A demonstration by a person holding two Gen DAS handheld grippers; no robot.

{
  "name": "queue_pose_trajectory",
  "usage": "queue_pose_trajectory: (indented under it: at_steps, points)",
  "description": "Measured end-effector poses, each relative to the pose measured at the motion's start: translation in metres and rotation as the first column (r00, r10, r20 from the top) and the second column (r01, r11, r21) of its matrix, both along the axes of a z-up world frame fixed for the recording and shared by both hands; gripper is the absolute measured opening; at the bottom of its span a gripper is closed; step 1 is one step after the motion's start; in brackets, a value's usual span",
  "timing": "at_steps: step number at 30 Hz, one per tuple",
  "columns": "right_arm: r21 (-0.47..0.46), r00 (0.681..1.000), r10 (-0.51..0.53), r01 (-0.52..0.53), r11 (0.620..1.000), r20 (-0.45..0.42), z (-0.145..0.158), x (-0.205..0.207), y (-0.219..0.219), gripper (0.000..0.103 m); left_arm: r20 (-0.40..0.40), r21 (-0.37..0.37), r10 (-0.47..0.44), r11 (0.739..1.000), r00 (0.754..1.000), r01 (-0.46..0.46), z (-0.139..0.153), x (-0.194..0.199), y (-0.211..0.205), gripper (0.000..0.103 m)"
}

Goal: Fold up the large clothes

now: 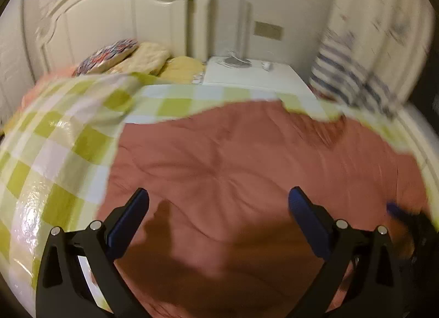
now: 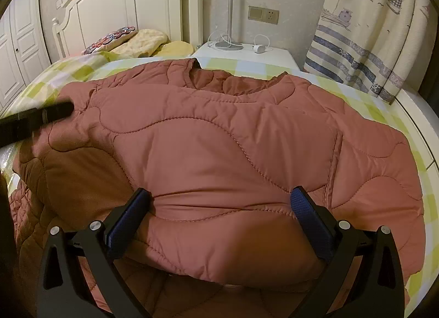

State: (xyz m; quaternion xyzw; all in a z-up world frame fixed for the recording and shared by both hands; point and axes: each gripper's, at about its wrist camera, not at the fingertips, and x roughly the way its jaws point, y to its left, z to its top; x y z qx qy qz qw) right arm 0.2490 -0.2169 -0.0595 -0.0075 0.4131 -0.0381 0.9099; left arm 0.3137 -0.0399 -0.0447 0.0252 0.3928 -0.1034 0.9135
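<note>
A rust-pink quilted jacket (image 2: 219, 142) lies spread on a green-and-white checked bed sheet (image 2: 82, 71), collar toward the headboard. It fills the blurred left wrist view (image 1: 233, 170) too. My right gripper (image 2: 219, 205) is open, its jaws wide apart just above the jacket's lower fold near the front edge. My left gripper (image 1: 219, 205) is open and empty above the jacket's left part; it also shows as a dark bar in the right wrist view (image 2: 35, 118) over the jacket's left shoulder.
Pillows (image 2: 137, 41) lie against the white headboard (image 2: 123, 2). A white nightstand (image 2: 247, 54) with a lamp and cable stands at the back right. A striped curtain (image 2: 370, 30) hangs on the right beside the bed edge.
</note>
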Motion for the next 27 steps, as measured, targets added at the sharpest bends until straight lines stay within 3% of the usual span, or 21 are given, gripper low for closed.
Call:
queue_pose_trajectory:
  at_steps: [2, 3, 7, 8, 9, 11, 12, 13, 15, 16, 19, 23, 26, 27]
  points:
    - [-0.004, 1.000, -0.002, 0.002, 1.000, 0.006, 0.000, -0.002, 0.002, 0.099, -0.063, 0.042, -0.041, 0.998, 0.997, 0.044, -0.025, 0.000, -0.020, 0.101]
    - [-0.005, 1.000, -0.004, 0.004, 1.000, 0.011, 0.001, -0.002, 0.002, 0.099, -0.051, 0.079, -0.030, 0.996, 0.998, 0.034, -0.038, 0.000, -0.026, 0.101]
    - [0.022, 0.995, -0.045, 0.043, 0.999, 0.093, 0.010, -0.015, -0.005, 0.098, -0.050, 0.039, -0.034, 0.999, 0.998, 0.036, -0.042, 0.001, -0.020, 0.101]
    - [0.036, 0.982, -0.093, 0.089, 0.995, 0.162, 0.017, -0.025, -0.011, 0.098, -0.048, 0.034, -0.036, 0.999, 0.998, 0.037, -0.042, 0.001, -0.018, 0.101]
    - [0.067, 0.940, -0.187, 0.175, 0.982, 0.286, 0.030, -0.045, -0.022, 0.098, -0.044, 0.032, -0.035, 0.999, 0.998, 0.037, -0.043, 0.000, -0.018, 0.101]
    - [0.115, 0.870, -0.320, 0.298, 0.947, 0.375, 0.041, -0.068, -0.043, 0.098, -0.034, 0.043, -0.032, 0.999, 0.999, 0.033, -0.043, -0.003, -0.018, 0.101]
    - [0.125, 0.845, -0.408, 0.390, 0.912, 0.346, 0.040, -0.071, -0.058, 0.098, -0.032, 0.046, -0.030, 0.998, 0.999, 0.032, -0.044, -0.003, -0.019, 0.101]
    - [0.135, 0.850, -0.462, 0.442, 0.887, 0.253, 0.030, -0.063, -0.075, 0.098, -0.032, 0.048, -0.030, 0.998, 0.999, 0.031, -0.043, -0.004, -0.020, 0.101]
    - [0.161, 0.891, -0.453, 0.445, 0.881, 0.016, 0.004, -0.037, -0.095, 0.099, -0.032, 0.046, -0.029, 0.998, 0.999, 0.031, -0.042, -0.006, -0.020, 0.101]
    - [0.147, 0.902, -0.430, 0.432, 0.890, -0.048, 0.000, -0.027, -0.098, 0.099, -0.031, 0.044, -0.029, 0.999, 0.999, 0.030, -0.041, -0.005, -0.020, 0.101]
    - [0.165, 0.907, -0.420, 0.416, 0.894, -0.013, 0.020, -0.029, -0.104, 0.099, -0.030, 0.042, -0.028, 0.999, 0.999, 0.029, -0.040, -0.005, -0.020, 0.101]
    - [0.158, 0.839, -0.532, 0.513, 0.844, 0.116, 0.047, -0.037, -0.135, 0.099, -0.027, 0.045, -0.026, 0.999, 0.999, 0.028, -0.041, -0.004, -0.020, 0.101]
    - [0.140, 0.823, -0.566, 0.557, 0.819, 0.035, 0.039, -0.007, -0.177, 0.099, -0.027, 0.043, -0.027, 0.999, 0.999, 0.028, -0.041, -0.004, -0.019, 0.101]
    - [0.146, 0.831, -0.553, 0.555, 0.819, -0.063, 0.025, 0.011, -0.195, 0.099, -0.027, 0.043, -0.027, 0.999, 0.999, 0.028, -0.041, -0.004, -0.019, 0.101]
